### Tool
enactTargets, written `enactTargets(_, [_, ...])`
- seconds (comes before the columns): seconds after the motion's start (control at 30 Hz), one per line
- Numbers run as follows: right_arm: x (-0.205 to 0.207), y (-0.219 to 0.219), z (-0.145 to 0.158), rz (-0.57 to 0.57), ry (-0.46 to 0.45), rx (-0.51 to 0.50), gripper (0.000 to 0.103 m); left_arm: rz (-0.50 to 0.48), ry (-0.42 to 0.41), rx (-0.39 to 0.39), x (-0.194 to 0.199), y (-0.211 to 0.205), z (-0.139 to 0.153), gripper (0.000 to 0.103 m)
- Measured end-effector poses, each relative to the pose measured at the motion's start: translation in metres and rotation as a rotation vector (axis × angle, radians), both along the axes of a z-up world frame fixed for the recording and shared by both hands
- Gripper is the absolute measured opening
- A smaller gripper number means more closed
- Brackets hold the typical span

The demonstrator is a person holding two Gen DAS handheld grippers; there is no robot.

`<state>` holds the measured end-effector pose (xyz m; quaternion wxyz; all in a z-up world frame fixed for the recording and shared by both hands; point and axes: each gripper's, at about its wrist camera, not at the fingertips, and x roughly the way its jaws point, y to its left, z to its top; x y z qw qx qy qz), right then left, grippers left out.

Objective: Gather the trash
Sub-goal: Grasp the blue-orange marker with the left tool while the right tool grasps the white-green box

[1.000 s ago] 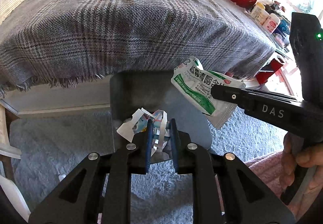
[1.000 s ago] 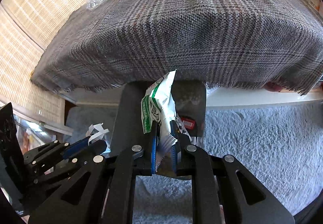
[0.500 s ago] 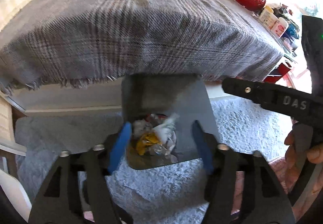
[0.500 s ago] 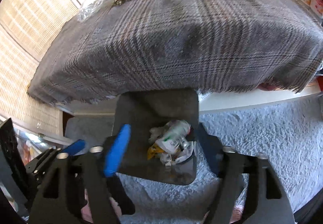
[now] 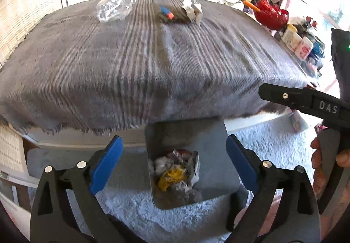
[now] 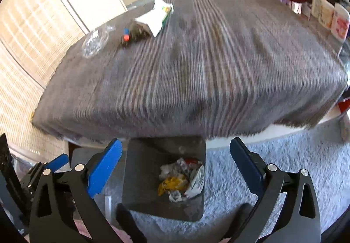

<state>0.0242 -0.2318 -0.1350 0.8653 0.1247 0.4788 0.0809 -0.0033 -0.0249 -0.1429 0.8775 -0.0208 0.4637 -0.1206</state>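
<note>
1. Left wrist view: left gripper [image 5: 172, 162] over the bin [image 5: 229, 153], jaws just been opening, now wide w/ nothing between. Trash [image 5: 177, 171] lies inside bin.
2. Right wrist view: right gripper [image 6: 175, 164] likewise, jaws spread, empty. More trash on tabletop [image 6: 218, 67]: clear wrapper [image 6: 94, 42], white packet [image 6: 156, 17]. Next: lift clear of the bin rim, approach wrapper low, pinch a fold.

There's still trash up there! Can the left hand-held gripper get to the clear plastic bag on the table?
Probably yes. The left hand-held gripper is open and empty, and the bag lies uncovered on the cloth, with nothing between, though across the table.
</note>
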Motion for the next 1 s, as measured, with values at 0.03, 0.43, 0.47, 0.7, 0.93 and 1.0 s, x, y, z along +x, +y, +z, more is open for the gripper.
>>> enactTargets(0.03, [0.007, -0.001, 0.004, -0.001, -0.009, -0.003, 0.1, 0.002, -0.005, 0.003, 0.003, 0.0, 0.001, 0.09])
enactTargets(0.43, [0.099, 0.005, 0.034, -0.017, -0.078, -0.016, 0.099, 0.03, -0.1, 0.05, 0.096, 0.012, 0.034, 0.089])
enactTargets(0.47, [0.109, 0.006, 0.035, -0.024, -0.084, -0.015, 0.099, 0.034, -0.103, 0.051, 0.105, 0.012, 0.034, 0.089])
enactTargets(0.7, [0.165, 0.013, 0.035, -0.042, -0.085, 0.048, 0.099, 0.028, -0.119, 0.063, 0.154, 0.008, 0.028, 0.08])
enactTargets(0.93, [0.202, 0.029, 0.016, -0.021, -0.042, 0.124, 0.071, 0.007, -0.113, 0.052, 0.188, -0.003, 0.019, 0.072])
enactTargets(1.0, [0.21, 0.032, 0.009, -0.019, -0.035, 0.147, 0.068, -0.003, -0.12, 0.058, 0.194, -0.006, 0.018, 0.072])
